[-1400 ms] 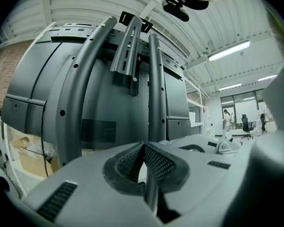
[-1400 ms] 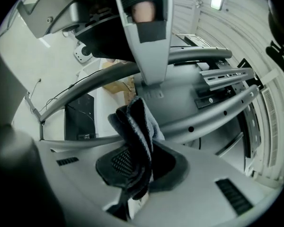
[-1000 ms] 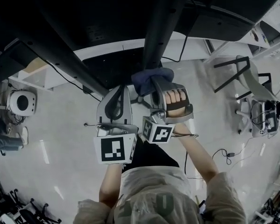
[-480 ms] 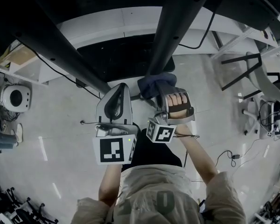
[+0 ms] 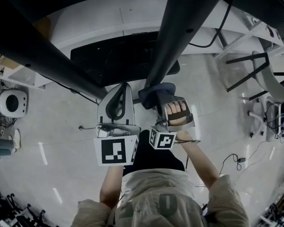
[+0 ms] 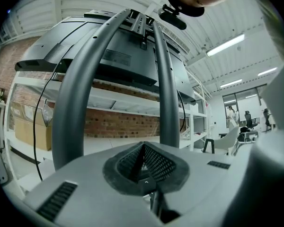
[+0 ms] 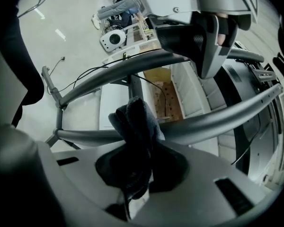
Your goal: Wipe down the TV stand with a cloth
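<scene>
The TV stand's dark grey tubular legs (image 5: 180, 37) slant across the head view from a black base (image 5: 113, 56). My right gripper (image 5: 157, 98) is shut on a dark blue cloth (image 5: 154, 92), pressed against the right leg. In the right gripper view the cloth (image 7: 135, 124) bunches out of the jaws against the grey tube (image 7: 213, 122). My left gripper (image 5: 118, 98) hangs beside it, jaws shut and empty, close to the left leg (image 5: 52, 60). The left gripper view looks up at both tubes (image 6: 75, 93) and the TV's back (image 6: 113, 51).
Pale floor (image 5: 61, 141) lies below, with cables (image 5: 232, 160) trailing at the right. A white chair (image 5: 270, 84) and black chair legs (image 5: 244, 67) stand to the right. A white round device (image 5: 9, 103) sits at the left. White shelving (image 6: 109, 98) runs along a brick wall.
The right gripper and cloth slid a little up along the right leg. The head view shifted, so the stand's legs and base now fill more of the picture.
</scene>
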Demonstrator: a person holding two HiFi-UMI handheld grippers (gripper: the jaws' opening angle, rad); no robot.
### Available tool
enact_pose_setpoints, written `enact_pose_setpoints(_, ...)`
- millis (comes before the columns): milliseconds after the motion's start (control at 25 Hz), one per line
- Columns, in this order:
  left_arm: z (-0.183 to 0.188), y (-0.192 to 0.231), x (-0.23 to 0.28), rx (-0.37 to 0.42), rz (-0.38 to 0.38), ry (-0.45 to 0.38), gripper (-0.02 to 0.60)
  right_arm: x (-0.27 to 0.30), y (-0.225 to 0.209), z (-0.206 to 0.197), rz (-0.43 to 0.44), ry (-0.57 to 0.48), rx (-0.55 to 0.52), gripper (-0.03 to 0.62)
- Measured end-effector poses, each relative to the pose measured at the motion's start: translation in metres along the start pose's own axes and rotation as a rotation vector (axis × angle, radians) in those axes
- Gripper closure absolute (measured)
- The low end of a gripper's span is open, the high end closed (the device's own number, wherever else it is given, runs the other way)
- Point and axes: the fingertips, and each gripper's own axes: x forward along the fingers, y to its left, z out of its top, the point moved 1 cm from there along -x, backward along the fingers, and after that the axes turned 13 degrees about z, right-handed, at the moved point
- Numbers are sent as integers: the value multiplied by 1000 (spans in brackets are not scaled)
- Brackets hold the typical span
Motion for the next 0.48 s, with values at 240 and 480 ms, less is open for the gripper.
enact_pose_setpoints(240,-17,3,10,37,7,14,566,9,17,-2,11,-9,-5,537)
enact_pose_setpoints(480,37,4,6,60,48,27,566,-26,-27,7,78,-60,140,537)
